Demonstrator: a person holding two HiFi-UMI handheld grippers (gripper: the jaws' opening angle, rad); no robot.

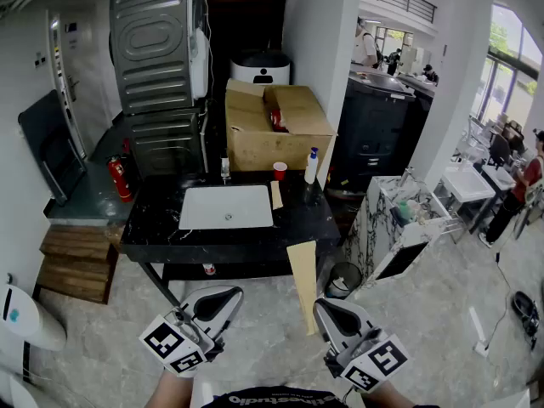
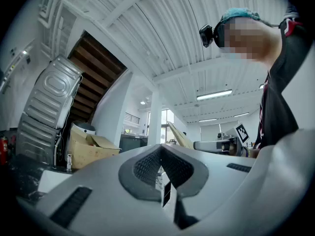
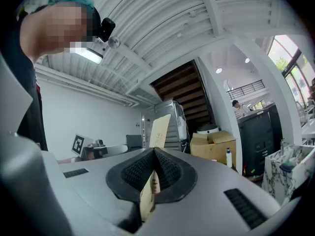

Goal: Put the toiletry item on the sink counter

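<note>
A black sink counter (image 1: 153, 233) with a white basin (image 1: 226, 206) stands ahead of me in the head view. On its back edge are a white bottle with a blue top (image 1: 312, 167), a red cup (image 1: 280, 171) and a small clear bottle (image 1: 225, 169). The white bottle also shows far off in the right gripper view (image 3: 229, 159). My left gripper (image 1: 228, 292) and right gripper (image 1: 325, 306) hang low in front of the counter, well short of it. In their own views the left gripper (image 2: 161, 146) and right gripper (image 3: 154, 150) are shut, with nothing held.
A cardboard strip (image 1: 303, 280) leans against the counter's front right corner. An open cardboard box (image 1: 272, 126) sits behind the counter, with stacked grey machines (image 1: 157, 75) and a fire extinguisher (image 1: 120, 178) to the left. A marble-pattern cabinet (image 1: 391, 228) and a bin (image 1: 343, 279) stand at the right.
</note>
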